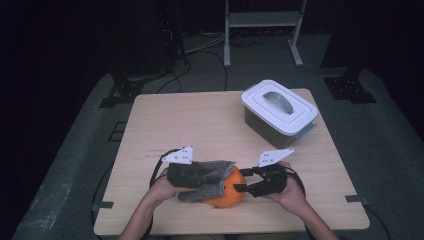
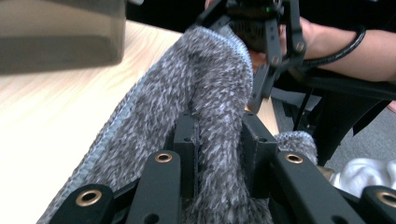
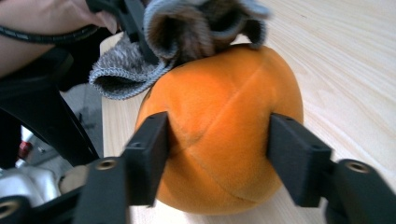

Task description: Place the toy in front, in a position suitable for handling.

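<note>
Two grippers are used: left gripper [image 2: 219,154] is clamped on soft cloth [image 2: 205,93]; right gripper [image 3: 217,149], half open, is pressed around the plush orange ball [image 3: 219,135], best squeezed mid-body.

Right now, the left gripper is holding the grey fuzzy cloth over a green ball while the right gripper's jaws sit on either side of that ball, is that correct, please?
Not quite: the ball is orange, not green, as the right gripper view shows plainly. The rest stands: the left gripper is clamped on the grey fuzzy cloth, which lies over the ball, and the right gripper has its jaws on either side of it.
</note>
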`<state>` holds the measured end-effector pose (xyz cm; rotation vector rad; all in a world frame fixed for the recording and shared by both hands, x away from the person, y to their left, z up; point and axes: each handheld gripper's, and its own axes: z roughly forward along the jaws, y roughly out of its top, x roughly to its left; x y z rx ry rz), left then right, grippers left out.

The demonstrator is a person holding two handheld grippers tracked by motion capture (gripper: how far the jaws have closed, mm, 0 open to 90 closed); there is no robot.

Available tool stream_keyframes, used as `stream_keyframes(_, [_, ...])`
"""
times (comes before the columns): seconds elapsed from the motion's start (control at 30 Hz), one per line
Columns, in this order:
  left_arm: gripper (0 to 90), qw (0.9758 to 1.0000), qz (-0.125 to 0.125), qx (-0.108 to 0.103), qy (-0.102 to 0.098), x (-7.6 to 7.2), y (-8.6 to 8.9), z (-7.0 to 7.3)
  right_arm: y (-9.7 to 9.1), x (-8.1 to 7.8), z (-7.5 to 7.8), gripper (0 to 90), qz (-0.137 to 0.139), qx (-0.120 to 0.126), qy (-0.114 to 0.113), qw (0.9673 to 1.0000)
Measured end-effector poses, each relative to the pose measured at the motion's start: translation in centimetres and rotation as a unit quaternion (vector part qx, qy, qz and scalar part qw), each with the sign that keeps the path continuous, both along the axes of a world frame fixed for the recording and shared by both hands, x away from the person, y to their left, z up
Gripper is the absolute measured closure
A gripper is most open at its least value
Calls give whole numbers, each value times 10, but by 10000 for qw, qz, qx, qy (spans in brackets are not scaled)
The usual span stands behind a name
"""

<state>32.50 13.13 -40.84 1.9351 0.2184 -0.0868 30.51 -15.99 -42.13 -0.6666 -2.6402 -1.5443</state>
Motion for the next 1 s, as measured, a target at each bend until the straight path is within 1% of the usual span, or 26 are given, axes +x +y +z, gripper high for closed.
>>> stream_keyframes(0.07, [716, 10000, -19, -61, -70, -2, -2, 5, 5, -6, 3, 457, 132, -135, -205, 9996])
stream_keyframes(0.13, [716, 9998, 2, -109, -135, -3, -4, 8, 9, -11, 5, 471, 229, -166, -292, 9992])
stream_keyframes(0.17, [716, 9998, 31, -52, -184, -3, -5, 8, 11, -13, 5, 475, 272, -199, -332, 9989])
stream_keyframes(0.2, [717, 9998, 74, -40, -194, -2, -4, 7, 12, -14, 6, 478, 270, -261, -407, 9985])
stream_keyframes(0.23, [718, 9997, 122, -13, -192, -1, -1, 6, 12, -14, 6, 482, 249, -260, -427, 9984])
stream_keyframes(0.3, [720, 9994, 250, 72, -208, 2, 4, 3, 10, -13, 5, 489, 207, -241, -378, 9988])
stream_keyframes(0.33, [720, 9991, 346, 124, -213, 4, 9, 1, 9, -12, 4, 491, 186, -246, -352, 9989])
stream_keyframes(0.4, [720, 9986, 473, 193, -120, 8, 19, -6, 8, -11, 3, 491, 199, -236, -354, 9989])
stream_keyframes(0.47, [720, 9983, 559, 185, 26, 12, 27, -13, 6, -10, 2, 491, 182, -240, -330, 9990])
stream_keyframes(0.5, [720, 9982, 577, 179, 55, 12, 28, -14, 5, -10, 2, 491, 172, -224, -301, 9991])
stream_keyframes(0.53, [720, 9981, 584, 162, 72, 12, 29, -15, 4, -9, 1, 491, 164, -219, -293, 9992])
stream_keyframes(0.63, [719, 9988, 471, -15, 100, 11, 25, -12, 5, -9, 2, 490, 195, -229, -315, 9991])
stream_keyframes(0.67, [718, 9991, 404, -112, 114, 10, 21, -10, 6, -10, 2, 490, 207, -237, -321, 9990])
stream_keyframes(0.73, [718, 9995, 260, -169, 50, 7, 12, -5, 7, -11, 2, 485, 251, -225, -368, 9988])
stream_keyframes(0.8, [718, 9998, 146, -135, -47, 3, 4, -2, 8, -12, 2, 485, 252, -268, -379, 9986])
stream_keyframes(0.87, [718, 9998, 149, -46, -107, 3, 2, -2, 6, -11, 1, 490, 249, -295, -358, 9986])
stream_keyframes(0.9, [718, 9998, 178, -55, -72, 4, 4, -3, 5, -10, 1, 495, 233, -287, -347, 9987])
stream_keyframes(0.97, [719, 9994, 302, 100, -103, 6, 9, -6, 2, -7, -1, 503, 158, -268, -235, 9992])
stream_keyframes(1.0, [719, 9993, 349, 125, -61, 9, 13, -10, 1, -5, -2, 506, 133, -264, -210, 9993])
